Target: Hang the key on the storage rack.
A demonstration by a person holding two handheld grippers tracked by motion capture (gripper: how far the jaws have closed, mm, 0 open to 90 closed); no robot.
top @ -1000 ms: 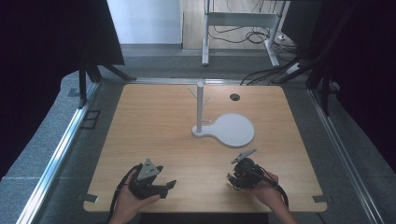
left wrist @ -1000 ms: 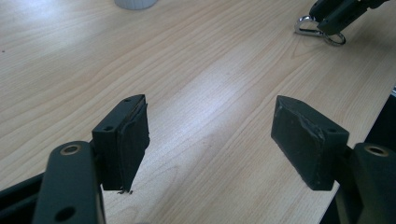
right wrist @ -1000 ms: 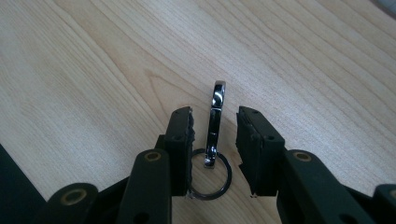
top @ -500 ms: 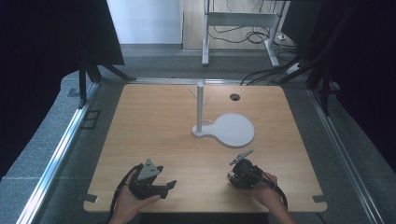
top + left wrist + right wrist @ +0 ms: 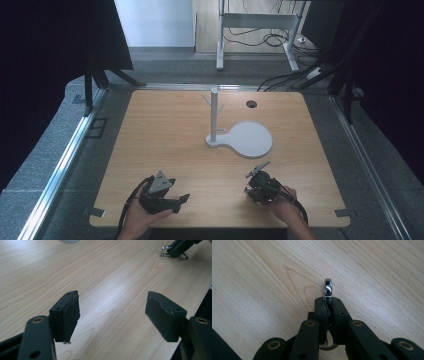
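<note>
Change: almost nothing since a second ago; both hands sit at the same spots on the near edge of the table (image 5: 165,130), right one maybe a hair closer to the person.
Left gripper (image 5: 172,200): held low at the near left of the table, jaws spread wide, nothing between the pads (image 5: 70,315), just bare wood under the gap.
Right gripper (image 5: 255,181): near right of the table, jaws clamped tight on a metal ring (image 5: 327,287).
Ring position: pinched edge-on between the right jaw tips; shiny top arc sticks out past the tips, lower arc shows below them, close over the wood.
Ring from left gripper view: seen far off at the right gripper's tip (image 5: 166,251), well apart from the left jaws.
Stand (image 5: 214,117): white post with small pegs, upright mid-table on a round white base (image 5: 250,139), well apart from both grippers.
Hole (image 5: 251,104): dark, round, far side of the table.
</note>
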